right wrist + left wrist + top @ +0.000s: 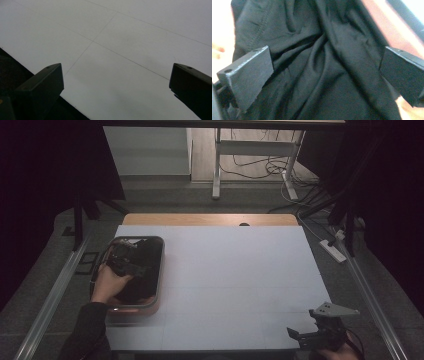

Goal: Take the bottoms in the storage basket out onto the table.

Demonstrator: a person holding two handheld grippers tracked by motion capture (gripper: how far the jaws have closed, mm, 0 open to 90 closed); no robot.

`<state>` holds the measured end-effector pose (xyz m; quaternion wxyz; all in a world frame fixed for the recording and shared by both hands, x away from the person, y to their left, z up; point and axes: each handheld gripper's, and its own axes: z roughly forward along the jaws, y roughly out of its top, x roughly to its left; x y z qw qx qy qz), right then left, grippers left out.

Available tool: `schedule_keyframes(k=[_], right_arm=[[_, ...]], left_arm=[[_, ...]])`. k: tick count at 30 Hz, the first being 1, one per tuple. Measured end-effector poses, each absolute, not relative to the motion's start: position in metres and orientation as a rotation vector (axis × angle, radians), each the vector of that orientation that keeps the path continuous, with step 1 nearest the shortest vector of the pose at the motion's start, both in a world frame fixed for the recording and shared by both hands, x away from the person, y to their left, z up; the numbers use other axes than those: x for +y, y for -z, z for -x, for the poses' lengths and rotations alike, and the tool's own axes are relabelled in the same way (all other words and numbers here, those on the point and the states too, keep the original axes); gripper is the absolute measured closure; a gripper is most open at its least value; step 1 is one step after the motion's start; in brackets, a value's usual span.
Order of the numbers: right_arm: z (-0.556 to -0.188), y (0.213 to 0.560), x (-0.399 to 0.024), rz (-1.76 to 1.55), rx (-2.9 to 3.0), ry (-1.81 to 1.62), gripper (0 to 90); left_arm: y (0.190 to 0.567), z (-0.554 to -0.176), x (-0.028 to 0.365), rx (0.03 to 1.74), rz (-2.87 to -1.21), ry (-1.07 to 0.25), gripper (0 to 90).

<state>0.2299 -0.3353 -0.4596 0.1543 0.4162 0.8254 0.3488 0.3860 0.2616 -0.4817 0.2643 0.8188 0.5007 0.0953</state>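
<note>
A black cloth (145,270) lies bunched inside a clear bin (160,270) with a reddish base at the table's left side. My left gripper (127,262) reaches down into the bin. In the left gripper view its jaws stand wide apart over the folds of the black cloth (322,62), with the left gripper (325,70) open and nothing pinched. My right gripper (320,332) hovers at the table's front right corner. In the right gripper view the right gripper (116,82) is open above the bare white table (130,37).
The white table (235,275) has a wooden strip along its far edge. Metal rails run down both sides. Beyond the table stand a desk frame (217,165) and loose cables on the floor; a power strip (334,250) lies at the right.
</note>
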Motion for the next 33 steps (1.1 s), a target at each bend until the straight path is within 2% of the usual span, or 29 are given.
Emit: schedule_keyframes(k=[7, 14, 16, 23, 25, 27, 33], right_arm=[[-0.23, 0.46, -0.335, -1.192, 2.37, -0.998, 0.0], [-0.23, 0.46, -0.334, -1.188, 2.377, -0.992, 0.0], [-0.23, 0.46, -0.334, -1.189, 2.377, -0.992, 0.0], [-0.23, 0.46, -0.334, -1.181, 2.381, -0.983, 0.0], [-0.23, 0.46, -0.334, -1.18, 2.38, -0.985, 0.0], [-0.23, 0.46, -0.334, -1.18, 2.38, -0.985, 0.0], [-0.229, 0.46, -0.333, -1.174, 2.38, -0.984, 0.0]], left_arm=[[0.499, -0.4, 0.263, 1.401, -2.292, -0.236, 0.0], [0.516, -0.408, 0.264, 1.45, -2.348, -0.148, 0.0], [0.519, -0.409, 0.262, 1.463, -2.381, -0.166, 0.0], [0.52, -0.41, 0.258, 1.547, -2.344, -0.183, 1.0], [0.517, -0.407, 0.258, 1.523, -2.344, -0.179, 9.7], [0.514, -0.404, 0.256, 1.508, -2.331, -0.171, 26.2], [0.509, -0.402, 0.256, 1.572, -2.298, -0.145, 58.5]])
